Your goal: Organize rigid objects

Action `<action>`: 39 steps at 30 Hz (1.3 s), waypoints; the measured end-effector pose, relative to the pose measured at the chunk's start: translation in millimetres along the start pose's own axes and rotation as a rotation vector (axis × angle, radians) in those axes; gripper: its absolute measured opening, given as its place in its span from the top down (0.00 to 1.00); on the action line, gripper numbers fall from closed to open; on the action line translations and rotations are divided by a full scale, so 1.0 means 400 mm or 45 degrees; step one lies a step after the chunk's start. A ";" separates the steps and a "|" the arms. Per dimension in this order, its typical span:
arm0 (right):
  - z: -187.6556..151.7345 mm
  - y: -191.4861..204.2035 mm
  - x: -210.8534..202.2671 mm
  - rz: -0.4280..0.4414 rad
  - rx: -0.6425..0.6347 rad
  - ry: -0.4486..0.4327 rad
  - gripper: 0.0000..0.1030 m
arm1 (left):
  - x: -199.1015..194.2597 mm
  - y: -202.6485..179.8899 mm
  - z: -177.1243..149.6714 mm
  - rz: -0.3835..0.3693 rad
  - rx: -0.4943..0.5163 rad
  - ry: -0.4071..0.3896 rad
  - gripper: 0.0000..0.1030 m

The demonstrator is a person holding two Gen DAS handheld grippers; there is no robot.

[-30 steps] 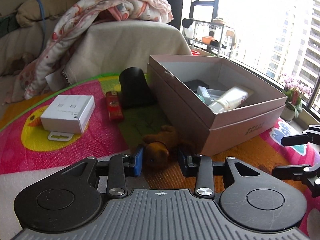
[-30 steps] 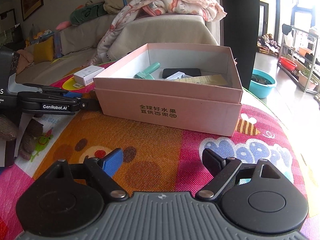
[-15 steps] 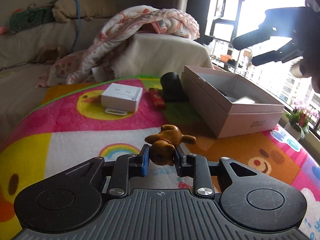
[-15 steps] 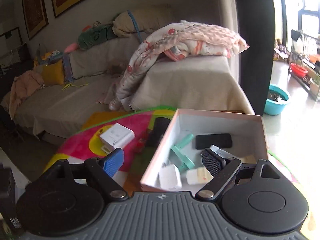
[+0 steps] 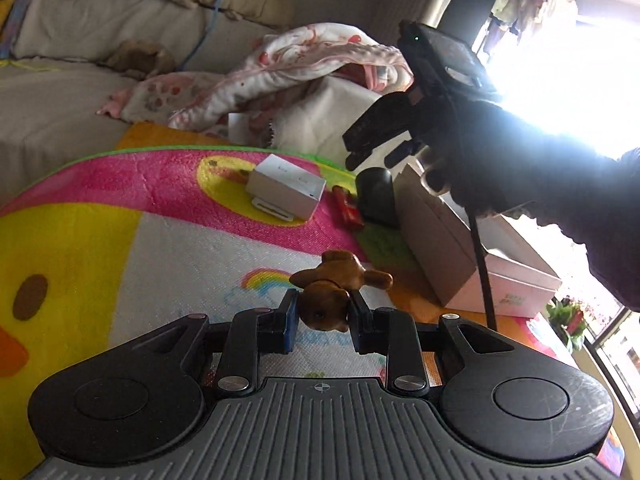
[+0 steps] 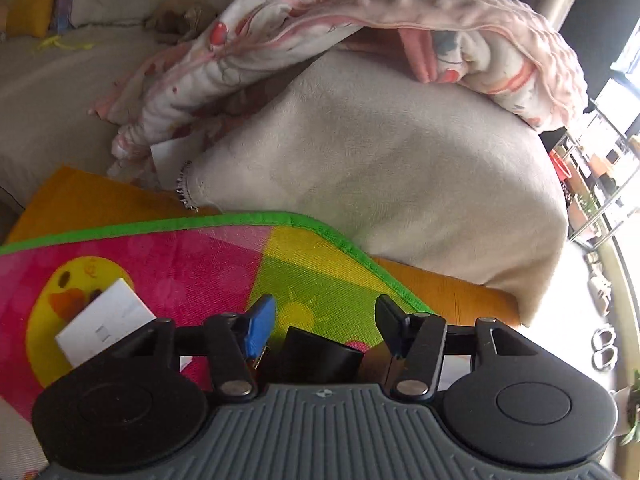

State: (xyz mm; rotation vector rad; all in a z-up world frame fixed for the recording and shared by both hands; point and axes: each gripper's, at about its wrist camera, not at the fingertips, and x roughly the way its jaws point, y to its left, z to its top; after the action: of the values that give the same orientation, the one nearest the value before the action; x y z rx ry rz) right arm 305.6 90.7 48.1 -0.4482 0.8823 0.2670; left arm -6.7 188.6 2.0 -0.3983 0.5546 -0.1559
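Sofa (image 6: 380, 184) with a pink floral blanket (image 6: 360, 20) draped over its arm backs the scene; it's just backdrop, not part of the sort. A bright cartoon play mat (image 5: 140, 240) covers the floor as the work surface.

The pink cardboard box (image 5: 436, 248) sits open at the mat's right side, apparently the collection bin. Beside its far corner stands a black cylinder (image 5: 376, 196), with a small red item (image 5: 348, 210) next to it and a white box (image 5: 286, 190) further left, all loose on the mat, likely waiting to be sorted.

The right gripper (image 6: 324, 326) hangs above the black cylinder, jaws apart and empty. They have just been closing in, likely sizing up for a grab on the cylinder, which lies below and between them, not pinched.

The left gripper (image 5: 322, 314) is clenched on a small brown bear figurine (image 5: 332, 292), pads pressing its head, body sticking out forward, lifted off the mat. Probably carried box-ward next.
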 end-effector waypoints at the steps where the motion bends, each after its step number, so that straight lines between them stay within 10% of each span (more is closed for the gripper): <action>1: 0.002 0.005 0.013 -0.004 -0.017 0.022 0.48 | 0.000 0.004 0.000 -0.005 -0.013 0.002 0.72; 11: -0.046 0.018 -0.001 0.225 0.030 0.206 0.91 | -0.003 0.004 -0.001 0.000 -0.031 -0.006 0.72; 16: -0.096 0.065 -0.081 0.439 -0.081 0.235 0.91 | 0.000 0.003 0.001 0.006 -0.035 -0.001 0.72; 29: -0.054 0.052 0.035 0.204 0.010 0.187 0.67 | 0.000 0.014 0.001 -0.012 -0.065 -0.001 0.72; 39: -0.173 0.039 -0.060 0.433 -0.017 0.249 0.84 | 0.003 0.024 0.002 -0.020 -0.089 -0.002 0.72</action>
State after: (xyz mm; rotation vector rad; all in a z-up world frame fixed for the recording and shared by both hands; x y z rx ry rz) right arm 237.6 70.1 24.5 -0.3386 1.1491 0.5480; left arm -4.9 197.3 -1.7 -0.4705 0.5567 -0.1515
